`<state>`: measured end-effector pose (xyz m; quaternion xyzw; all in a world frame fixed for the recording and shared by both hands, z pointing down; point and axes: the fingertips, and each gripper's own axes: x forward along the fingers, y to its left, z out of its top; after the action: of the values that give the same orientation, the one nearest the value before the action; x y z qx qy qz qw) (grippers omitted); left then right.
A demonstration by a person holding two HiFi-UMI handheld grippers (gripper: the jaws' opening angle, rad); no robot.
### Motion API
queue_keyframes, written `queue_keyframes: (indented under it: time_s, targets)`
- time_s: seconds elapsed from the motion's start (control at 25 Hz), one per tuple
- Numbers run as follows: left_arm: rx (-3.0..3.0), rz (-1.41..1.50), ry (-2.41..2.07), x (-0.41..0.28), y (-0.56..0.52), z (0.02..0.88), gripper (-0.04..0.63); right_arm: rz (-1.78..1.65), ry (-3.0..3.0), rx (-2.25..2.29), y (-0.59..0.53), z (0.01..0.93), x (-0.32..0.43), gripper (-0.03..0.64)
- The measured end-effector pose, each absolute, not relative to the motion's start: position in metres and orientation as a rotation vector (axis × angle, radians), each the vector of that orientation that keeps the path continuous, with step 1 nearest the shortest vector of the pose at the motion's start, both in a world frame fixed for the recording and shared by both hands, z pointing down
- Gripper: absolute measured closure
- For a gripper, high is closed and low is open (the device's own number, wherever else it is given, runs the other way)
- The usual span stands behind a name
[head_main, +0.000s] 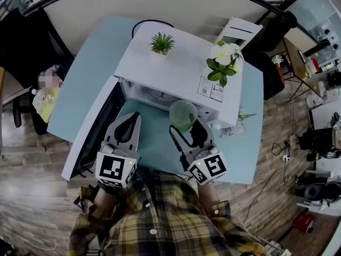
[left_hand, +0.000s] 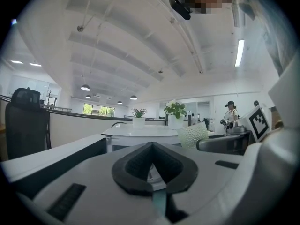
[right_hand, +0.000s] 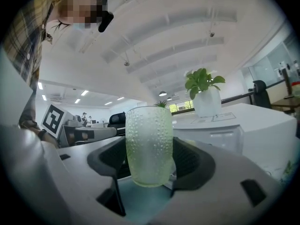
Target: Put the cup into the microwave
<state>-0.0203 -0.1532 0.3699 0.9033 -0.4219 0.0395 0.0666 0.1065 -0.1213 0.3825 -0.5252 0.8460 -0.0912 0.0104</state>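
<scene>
A pale green, bumpy glass cup (head_main: 183, 114) stands upright between the jaws of my right gripper (head_main: 186, 126), which is shut on it just in front of the microwave's open mouth. In the right gripper view the cup (right_hand: 149, 144) fills the middle, both pads pressing its sides. The white microwave (head_main: 176, 71) sits on the light blue table, its door (head_main: 90, 127) swung open to the left. My left gripper (head_main: 135, 116) is beside the right one, shut and empty, pointing at the cavity. From the left gripper view (left_hand: 151, 146) the cup (left_hand: 192, 136) shows to the right.
A small green potted plant (head_main: 161, 43) and a pot of white flowers (head_main: 224, 63) stand on top of the microwave. The blue table (head_main: 80, 89) ends close in front of me. The open door takes up the table's left front. A black chair (head_main: 21, 113) stands on the left.
</scene>
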Motion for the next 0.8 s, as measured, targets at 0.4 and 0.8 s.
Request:
queue_keyframes:
  time_s: [0.4,0.8]
  targets:
    - [2.754,0.152,-1.208,-0.015,-0.156,0.371,0.604,-0.300,2.598,-1.699,-0.128,0.384,0.113,0.304]
    - [2.716,0.174,-1.237,-0.027,-0.145,0.381,0.604,-0.323,2.644,-1.665,-0.126,0.396,0.102,0.304]
